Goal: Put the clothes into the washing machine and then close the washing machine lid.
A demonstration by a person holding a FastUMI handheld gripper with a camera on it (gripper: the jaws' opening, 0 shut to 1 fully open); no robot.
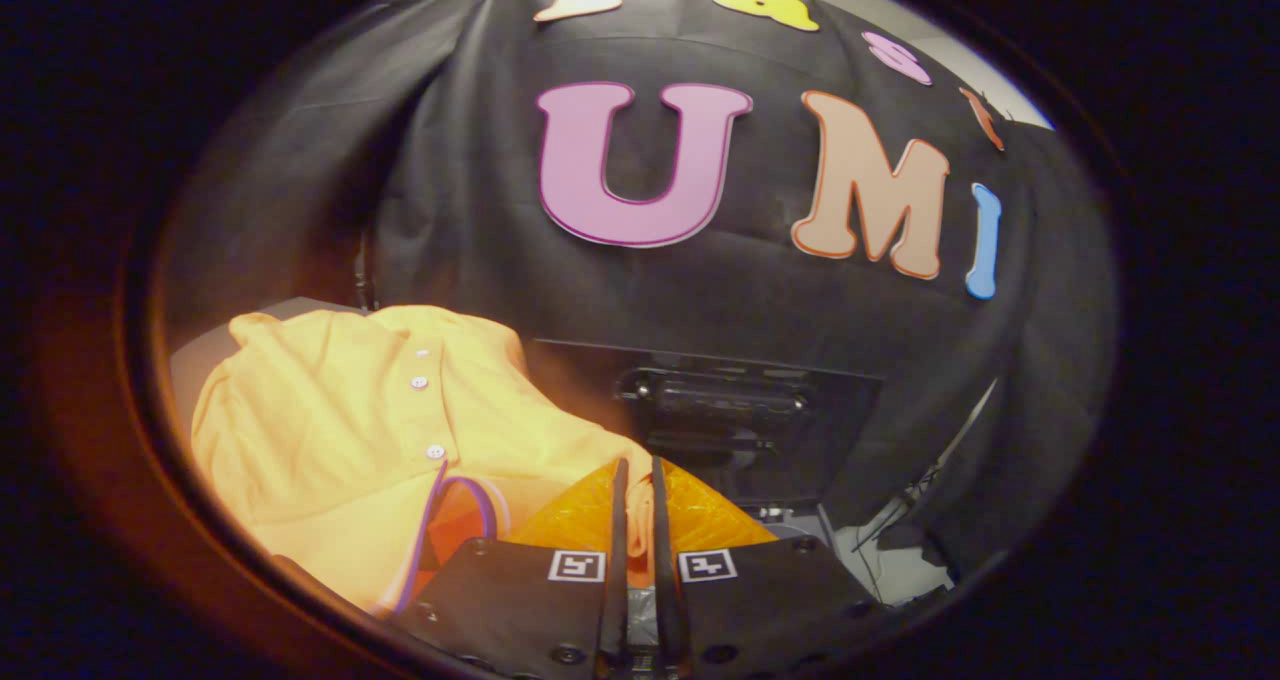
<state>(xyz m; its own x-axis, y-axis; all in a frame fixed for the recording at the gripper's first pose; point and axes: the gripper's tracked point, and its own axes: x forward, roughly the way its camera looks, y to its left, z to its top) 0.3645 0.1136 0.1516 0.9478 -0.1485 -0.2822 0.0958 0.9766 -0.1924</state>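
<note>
A yellow polo shirt [350, 430] with white buttons and a purple-trimmed collar hangs bunched up, to the left of and just ahead of the fingers. My gripper [637, 480] is shut, and a fold of the shirt's cloth is pinched in the narrow slit between the two fingers. Beyond the fingers stands the washing machine's dark lid [715, 410], raised upright, with a recessed handle in its middle. The drum opening is hidden under the shirt and the gripper.
A pale part of the machine's top [800, 530] shows just right of the fingers, with thin cables [900, 510] beyond it. A grey surface [200, 360] lies behind the shirt on the left. Black cloth walls close in the back and the sides.
</note>
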